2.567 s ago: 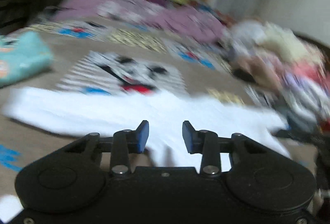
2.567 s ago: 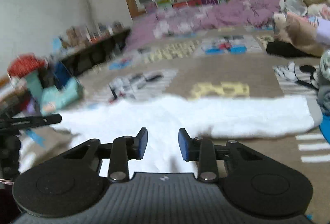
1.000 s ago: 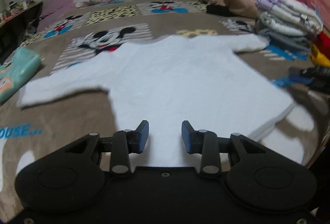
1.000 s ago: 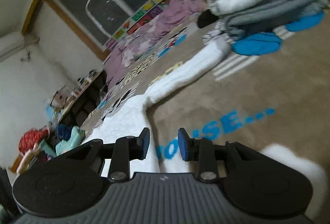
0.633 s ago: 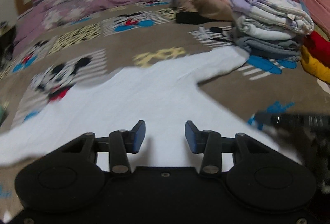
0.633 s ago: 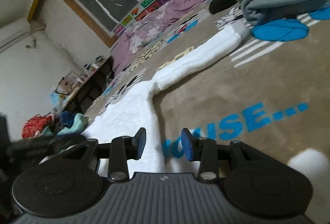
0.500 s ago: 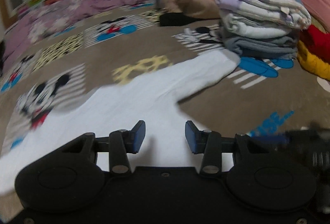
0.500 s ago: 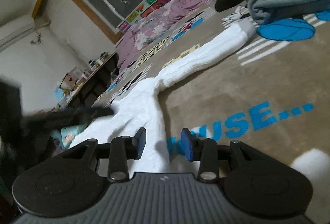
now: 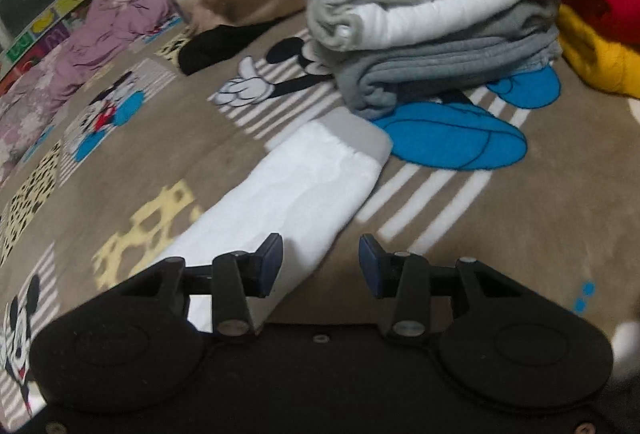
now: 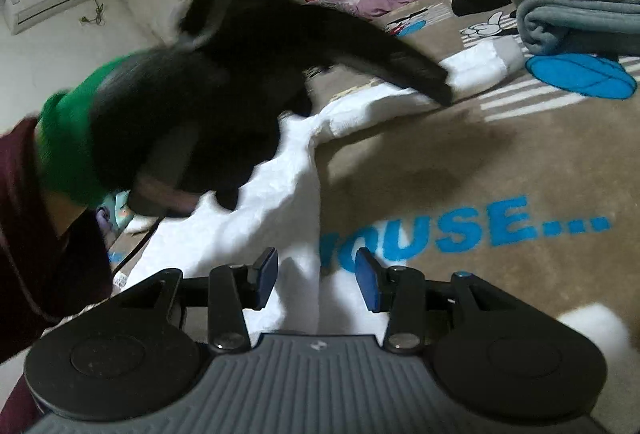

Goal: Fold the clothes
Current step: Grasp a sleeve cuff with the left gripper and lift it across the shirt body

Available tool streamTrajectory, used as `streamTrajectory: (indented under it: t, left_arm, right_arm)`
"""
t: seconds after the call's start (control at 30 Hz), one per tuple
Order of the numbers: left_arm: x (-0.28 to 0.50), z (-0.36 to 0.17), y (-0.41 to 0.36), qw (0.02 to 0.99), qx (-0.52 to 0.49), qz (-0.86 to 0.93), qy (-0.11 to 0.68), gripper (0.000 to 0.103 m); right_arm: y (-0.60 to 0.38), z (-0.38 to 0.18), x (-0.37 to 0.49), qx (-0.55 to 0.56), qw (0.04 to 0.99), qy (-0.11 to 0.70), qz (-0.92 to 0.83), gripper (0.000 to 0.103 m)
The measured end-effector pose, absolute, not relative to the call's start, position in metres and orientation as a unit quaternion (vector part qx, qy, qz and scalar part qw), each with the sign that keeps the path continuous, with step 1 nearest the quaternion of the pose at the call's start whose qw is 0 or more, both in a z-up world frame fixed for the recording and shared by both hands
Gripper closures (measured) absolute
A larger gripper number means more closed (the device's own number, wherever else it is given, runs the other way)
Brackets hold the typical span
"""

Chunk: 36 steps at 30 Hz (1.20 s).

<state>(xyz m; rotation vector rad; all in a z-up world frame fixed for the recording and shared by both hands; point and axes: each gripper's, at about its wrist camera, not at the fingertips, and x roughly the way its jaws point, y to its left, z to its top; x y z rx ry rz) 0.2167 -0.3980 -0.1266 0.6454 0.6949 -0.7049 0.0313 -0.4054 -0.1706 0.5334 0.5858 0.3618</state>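
A white long-sleeved top lies spread flat on the brown carpet. Its right sleeve (image 9: 304,178) ends in a grey cuff (image 9: 356,132). My left gripper (image 9: 320,266) hangs open just above this sleeve, short of the cuff, with the left fingertip (image 9: 270,266) over the cloth and nothing gripped. In the right wrist view the same gripper (image 10: 436,82) shows as a blurred black shape reaching over the sleeve (image 10: 472,68). My right gripper (image 10: 316,278) is low at the top's side edge (image 10: 296,226). Its jaws are opening, and the white cloth runs between them without being pressed.
A stack of folded clothes (image 9: 432,14) stands just beyond the cuff, with yellow and red bundles (image 9: 600,50) to its right. A black item (image 9: 216,46) and purple bedding (image 9: 120,14) lie further back. A hand in a green cuff (image 10: 68,138) holds the left gripper.
My left gripper has swept right across the top, from its body to the right sleeve near the cuff, and now crosses the right wrist view. The right gripper's jaws stand slightly wider.
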Motion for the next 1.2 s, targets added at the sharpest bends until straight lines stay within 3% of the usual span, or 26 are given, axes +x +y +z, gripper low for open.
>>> streamTrajectory:
  t: [0.2,0.33,0.37,0.6,0.83,0.93,1.0,1.2]
  left_arm:
    - [0.231,-0.139,-0.430,0.832,0.321,-0.315,0.324,0.062]
    - [0.237,-0.138,-0.430,0.841,0.302,-0.306,0.327,0.093]
    - [0.237,-0.133,-0.427,0.847,0.294,-0.302,0.325,0.095]
    - [0.239,-0.058,-0.348,0.909,0.177,-0.265,0.269,0.097]
    - [0.252,0.003,-0.231,0.938,0.027,-0.226,0.260,0.097]
    - [0.253,0.009,-0.184,0.943,-0.019,-0.202,0.264,0.097]
    - [0.255,0.007,-0.157,0.943,-0.048,-0.189,0.269,0.097]
    - [0.259,-0.018,-0.088,0.939,-0.107,-0.141,0.294,0.097]
  right_arm:
    - [-0.408,-0.174,0.032,0.268,0.902,0.284,0.186,0.059]
    - [-0.407,-0.173,0.033,0.268,0.901,0.284,0.191,0.059]
    - [-0.407,-0.174,0.034,0.268,0.901,0.284,0.191,0.059]
    - [-0.396,-0.166,0.032,0.240,0.909,0.285,0.186,0.051]
    - [-0.378,-0.158,0.027,0.175,0.924,0.294,0.173,0.051]
    - [-0.371,-0.157,0.024,0.156,0.925,0.299,0.175,0.061]
    - [-0.367,-0.156,0.023,0.149,0.924,0.303,0.180,0.077]
    - [-0.348,-0.135,0.016,0.107,0.937,0.268,0.199,0.084]
